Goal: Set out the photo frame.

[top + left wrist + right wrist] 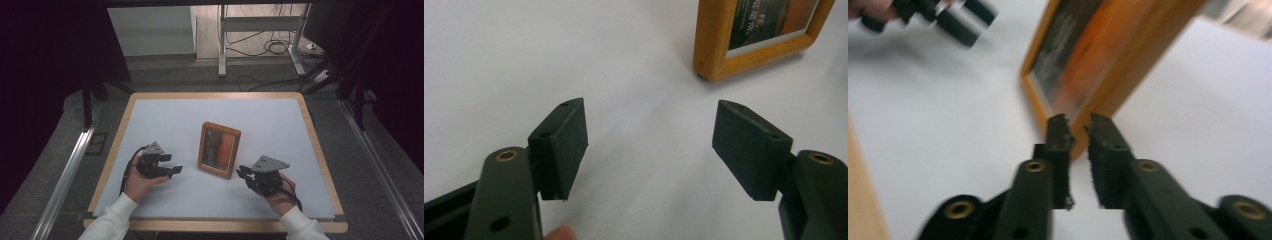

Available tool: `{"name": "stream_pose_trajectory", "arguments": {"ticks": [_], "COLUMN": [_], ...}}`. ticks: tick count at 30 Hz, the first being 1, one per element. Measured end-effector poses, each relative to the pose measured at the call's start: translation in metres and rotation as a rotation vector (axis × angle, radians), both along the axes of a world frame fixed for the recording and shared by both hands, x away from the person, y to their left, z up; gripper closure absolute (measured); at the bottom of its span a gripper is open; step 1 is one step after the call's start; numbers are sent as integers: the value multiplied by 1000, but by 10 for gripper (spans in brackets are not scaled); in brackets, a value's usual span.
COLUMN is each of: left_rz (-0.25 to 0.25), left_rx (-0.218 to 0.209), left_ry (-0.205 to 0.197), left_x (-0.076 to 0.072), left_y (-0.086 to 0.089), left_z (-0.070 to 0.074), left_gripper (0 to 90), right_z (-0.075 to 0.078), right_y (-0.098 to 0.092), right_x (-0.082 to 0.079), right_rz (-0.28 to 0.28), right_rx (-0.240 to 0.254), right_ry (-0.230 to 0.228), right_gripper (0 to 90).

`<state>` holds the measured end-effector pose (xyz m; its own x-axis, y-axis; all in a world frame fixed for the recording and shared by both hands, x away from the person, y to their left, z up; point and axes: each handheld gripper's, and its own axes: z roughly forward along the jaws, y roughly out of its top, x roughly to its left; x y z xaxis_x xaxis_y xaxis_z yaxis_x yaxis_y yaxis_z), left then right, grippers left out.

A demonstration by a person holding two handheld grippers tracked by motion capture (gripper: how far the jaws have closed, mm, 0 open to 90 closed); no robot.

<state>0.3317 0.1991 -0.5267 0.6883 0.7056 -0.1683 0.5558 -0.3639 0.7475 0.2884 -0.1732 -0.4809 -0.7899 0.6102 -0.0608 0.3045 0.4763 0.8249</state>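
Down at the near edge, white sleeves and both hands come in over the table [320, 150]. Left gripper [176, 169] sits on the white mat with its jaws spread wide and nothing between them, pointing toward the picture frame [219, 149]. That wooden frame lies flat mid-table, between the two tools. Right gripper [240, 172] is just beside the frame's near right corner, jaws pinched to a narrow slit, gripping nothing; its pads [1060, 131] line up on that corner, touching or not I cannot tell.
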Motion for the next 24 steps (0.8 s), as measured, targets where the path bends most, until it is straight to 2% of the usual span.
{"name": "stream_pose_trajectory", "arguments": {"ticks": [3, 6, 10, 14, 18, 21, 22, 24], "left_rz": [-6, -5, -5, -6, -10, -14, -15, -14], "left_rx": [9, 6, 4, 12, 16, 19, 19, 17], "left_ry": [0, 2, 1, 5, 8, 12, 11, 11], "left_x": [0, -1, -3, -3, -3, -3, -3, -3], "left_y": [0, 0, 1, 1, 0, -1, -1, 0], "left_z": [0, -1, -1, -2, -3, -4, -3, -3], "left_gripper": [300, 300, 300, 300, 300, 299, 299, 299], "right_z": [-9, -16, -24, -30, -35, -38, -38, -37], "right_y": [9, 20, 34, 38, 40, 37, 36, 37], "right_x": [-1, -1, 0, 7, 16, 25, 27, 27], "right_rz": [40, 78, 117, 115, 94, 71, 78, 77], "right_rx": [-29, -52, -96, -107, -134, -131, -115, -123], "right_ry": [24, 42, 44, 56, 46, 57, 67, 58], "right_gripper": [897, 900, 900, 900, 900, 900, 900, 900]}}
